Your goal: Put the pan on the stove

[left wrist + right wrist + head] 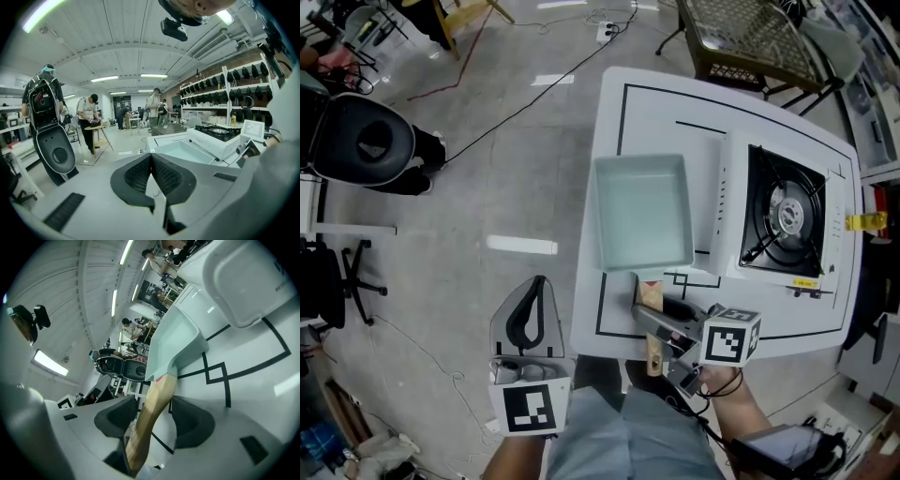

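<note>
A pale mint square pan point(642, 211) sits on the white table point(656, 112), left of the portable gas stove point(778, 220). Its wooden handle point(650, 298) points toward me, past the table's near edge. My right gripper point(661, 323) is open around that handle. In the right gripper view the handle point(150, 408) runs between the two pads, with a gap on the right side, toward the pan point(173, 343) and the stove point(248, 282). My left gripper point(540, 286) hangs over the floor, left of the table, shut on nothing point(151, 161). From there the pan point(180, 150) and the stove point(218, 136) show ahead to the right.
A black rounded seat-like object point(366, 141) stands on the floor at the far left. A cable point(525, 103) crosses the floor. A wicker chair point(750, 37) is behind the table. A yellow item point(865, 221) sits beside the stove. Several people point(89, 122) stand far off.
</note>
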